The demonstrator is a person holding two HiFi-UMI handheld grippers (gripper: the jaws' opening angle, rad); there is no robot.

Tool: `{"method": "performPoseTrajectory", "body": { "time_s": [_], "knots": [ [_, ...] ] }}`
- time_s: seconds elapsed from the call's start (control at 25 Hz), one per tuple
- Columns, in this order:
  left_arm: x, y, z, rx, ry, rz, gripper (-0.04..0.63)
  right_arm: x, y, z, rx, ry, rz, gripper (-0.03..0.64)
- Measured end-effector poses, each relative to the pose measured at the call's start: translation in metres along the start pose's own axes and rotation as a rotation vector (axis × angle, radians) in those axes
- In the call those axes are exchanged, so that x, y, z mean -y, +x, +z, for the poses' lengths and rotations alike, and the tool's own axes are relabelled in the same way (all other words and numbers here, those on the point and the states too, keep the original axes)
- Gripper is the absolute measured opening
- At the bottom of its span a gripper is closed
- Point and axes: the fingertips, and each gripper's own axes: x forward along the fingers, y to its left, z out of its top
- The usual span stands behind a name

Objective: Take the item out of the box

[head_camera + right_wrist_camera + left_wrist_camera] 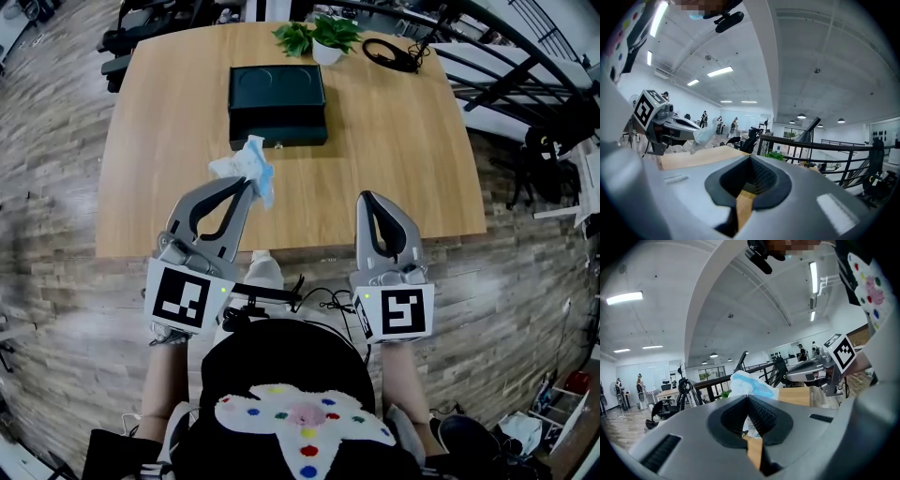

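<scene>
A smooth, pale wooden table (394,159) with rounded corners carries a dark, matte rectangular box (277,103), two faint circles pressed into its top. Behind it stand a leafy potted plant (319,37) in a white pot and a coiled black cable (392,54). The left gripper (248,185) has grey curved jaws with ribbed black pads; they are closed tight on a crumpled, soft white-and-blue packet (246,165), which is held in the air over the table, in front of the box and clear of it. The right gripper (366,199) has its jaws pressed together with nothing between them, near the table's front edge.
</scene>
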Motion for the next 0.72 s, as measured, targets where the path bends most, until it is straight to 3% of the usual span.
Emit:
{"method": "performPoseTrajectory", "body": {
  "time_s": [0.72],
  "knots": [
    [0.0048,0.0031,0.0003,0.014,0.004,-0.02,0.008,-0.0022,0.0001,-0.0031,-0.003,0.002,0.0,0.008]
  ]
}}
